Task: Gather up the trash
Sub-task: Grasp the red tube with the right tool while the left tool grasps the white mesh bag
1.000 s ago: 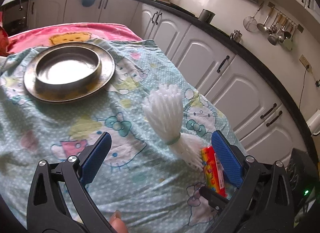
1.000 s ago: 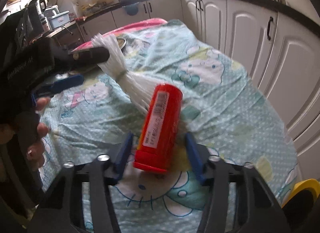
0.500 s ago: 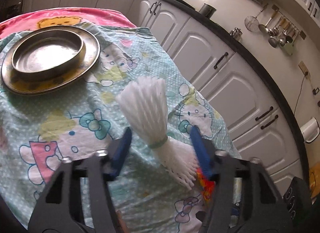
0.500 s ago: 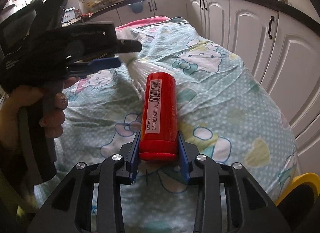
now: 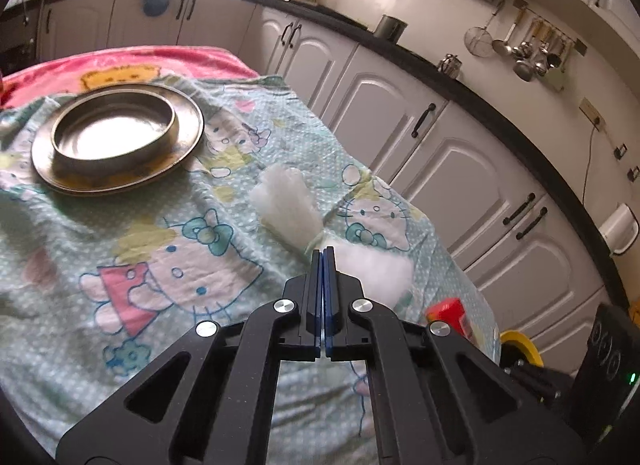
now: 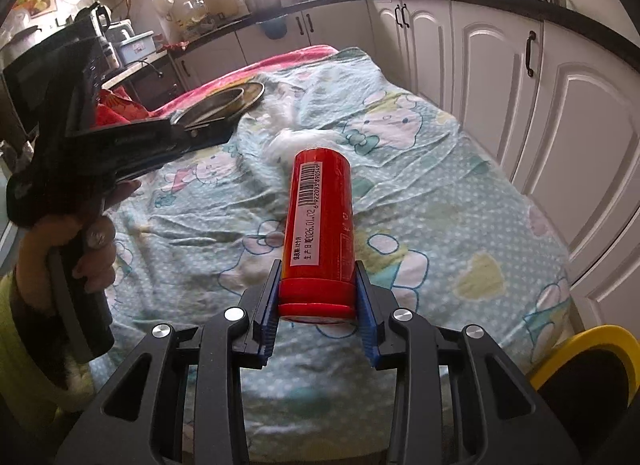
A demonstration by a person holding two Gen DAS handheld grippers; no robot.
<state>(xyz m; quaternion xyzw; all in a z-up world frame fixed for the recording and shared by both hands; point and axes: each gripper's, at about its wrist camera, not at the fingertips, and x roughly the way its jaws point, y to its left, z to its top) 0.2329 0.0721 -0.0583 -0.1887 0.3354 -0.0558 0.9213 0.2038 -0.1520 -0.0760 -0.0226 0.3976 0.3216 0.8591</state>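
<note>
My right gripper (image 6: 317,267) is shut on the capped end of a red canister (image 6: 320,221) with a barcode label, holding it just above the cartoon-print tablecloth (image 6: 440,201). The canister's tip (image 5: 446,311) also shows low in the left wrist view. A white bundle of thin plastic pieces (image 5: 288,205), tied with a band, lies on the cloth just beyond my left gripper (image 5: 323,255). That gripper is shut, its blue pads pressed flat together with nothing visible between them. From the right wrist view the bundle (image 6: 286,141) is blurred, and the left gripper (image 6: 234,131) hovers left of it.
Two stacked metal plates (image 5: 116,137) sit at the far left of the table. A yellow-rimmed bin (image 6: 592,349) stands off the table's near right corner. White cabinets (image 5: 460,169) run along the right side. A hand (image 6: 80,249) holds the left gripper's handle.
My left jaws went from wide open around the bundle to fully shut, and the bundle now lies ahead of the tips. The right jaws closed on the red canister and raised it.
</note>
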